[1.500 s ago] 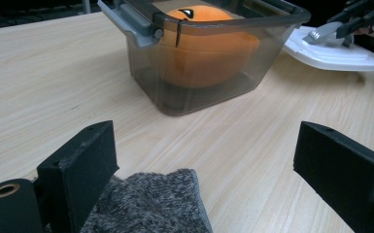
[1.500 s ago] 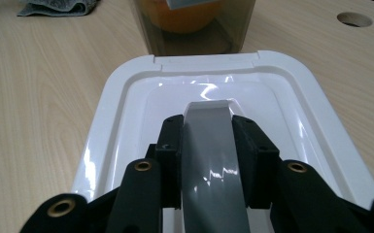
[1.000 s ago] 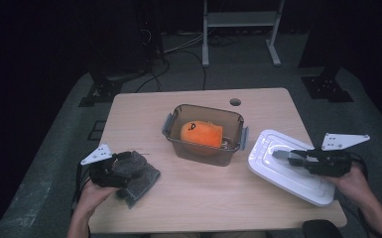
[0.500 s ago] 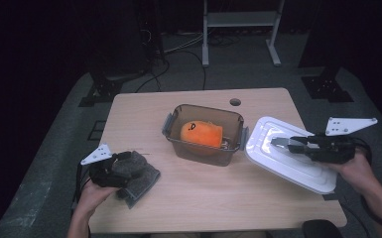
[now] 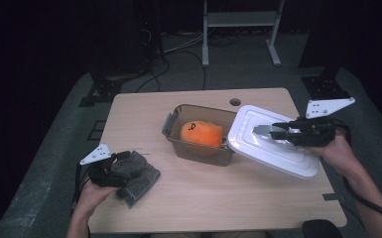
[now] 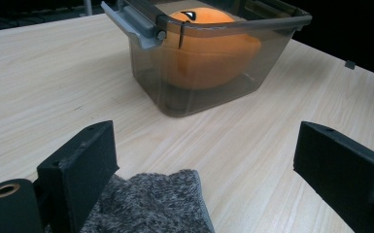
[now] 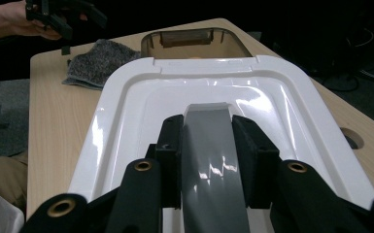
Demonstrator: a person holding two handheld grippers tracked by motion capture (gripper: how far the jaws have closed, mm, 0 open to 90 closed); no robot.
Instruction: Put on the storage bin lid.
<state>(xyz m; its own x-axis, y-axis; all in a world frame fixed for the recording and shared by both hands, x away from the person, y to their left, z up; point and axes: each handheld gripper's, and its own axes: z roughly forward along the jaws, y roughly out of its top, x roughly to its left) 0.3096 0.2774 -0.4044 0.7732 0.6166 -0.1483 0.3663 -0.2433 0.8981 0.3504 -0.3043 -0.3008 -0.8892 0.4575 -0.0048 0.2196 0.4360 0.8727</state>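
White plastic lid: your right gripper has it clamped by the grey handle on its top, one jaw pressed against each side of that handle. You hold the lid tilted, clear of the counter, its lower left edge close against the right rim of the container; whether edge and rim touch cannot be told from the high view. In the right gripper view the lid's far edge lies just before the container's open mouth.

Container: smoky translucent plastic, rectangular, grey latch on its left end, standing upright near the middle of the counter and uncovered. Inside it lies an orange round object with a small black mark on top, resting on the bottom and taking up most of the inner space.

Your left gripper rests low at the front left of the counter, over a grey fuzzy cloth. Its jaws stand wide apart with nothing clamped; in the left gripper view the cloth lies under and beside the left jaw only, and bare wood shows between the jaws. Cloth and container are well apart.

Counter surface: light wood grain, with a round cable hole near the far edge, behind the container.
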